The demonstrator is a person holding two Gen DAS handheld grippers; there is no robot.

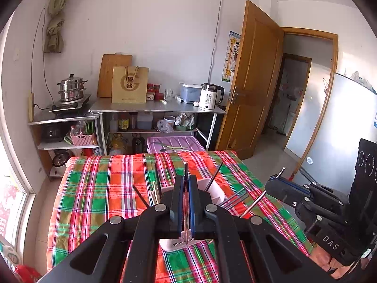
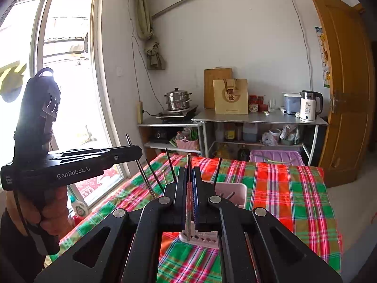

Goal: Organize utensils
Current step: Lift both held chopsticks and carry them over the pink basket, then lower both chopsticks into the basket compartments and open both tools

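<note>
Over the table with the red, green and white checked cloth [image 1: 99, 188], both tools hang above a white plastic utensil holder with small drain holes in its base [image 1: 213, 188]. The left gripper [image 1: 186, 184] has its jaws pressed together on a thin metal chopstick [image 1: 185, 172]. The right gripper [image 2: 188, 176] is closed in the same way on another thin metal chopstick [image 2: 188, 162]. Each stick stands almost upright in its jaws, long axis running from six to twelve o'clock, upper tip pointing at the ceiling, lower tip just above the holder.

Inside the holder several dark chopsticks [image 1: 215, 174] already lean, mostly toward one and eleven o'clock. At about three o'clock from the holder, more metal chopsticks [image 1: 235, 199] lie flat on the cloth. I cannot tell if they touch its wall.

I judge such a stick to be light, stiff and quite slippery, because it is smooth metal and very narrow. It will not break, but it may turn or slide between the pads if the grip is off centre. The best place to take it is near the middle or a little above, with the stick across the full pad, as both tools seem to do. To lower it into a compartment, the stick should stay vertical.
</note>
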